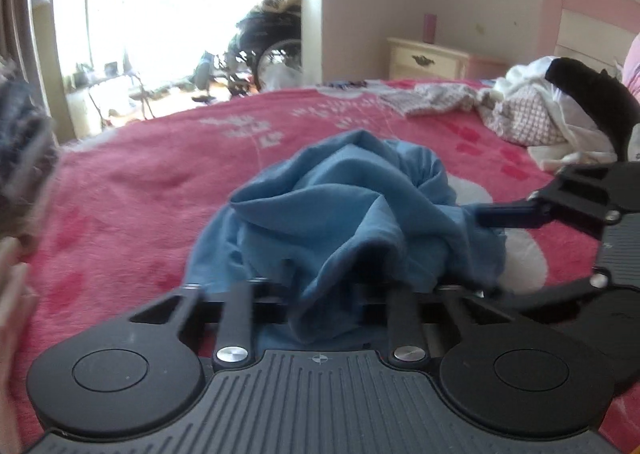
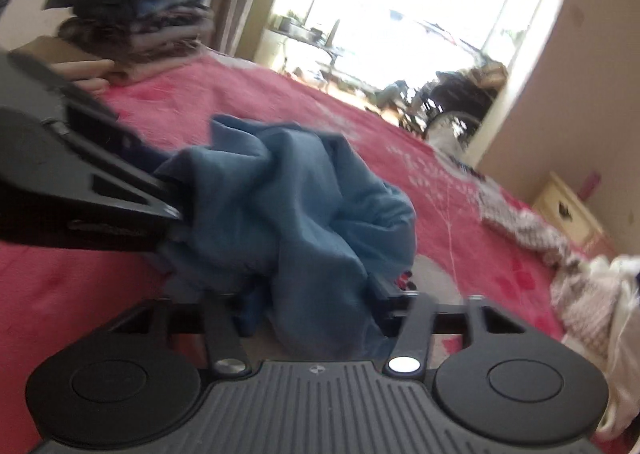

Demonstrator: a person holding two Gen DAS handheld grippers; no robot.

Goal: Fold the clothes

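The blue garment (image 1: 340, 209) lies bunched in a crumpled heap on the pink bedspread (image 1: 160, 181), between both tools. The left tongs (image 1: 320, 286) are buried in its near folds, so whether they are clamped cannot be told. The right tongs (image 2: 316, 294) are likewise hidden under cloth. Unfolded clothes (image 1: 540, 113) lie well apart near the headboard (image 1: 592, 25); a folded stack (image 2: 136, 17) sits at the bed's other side.
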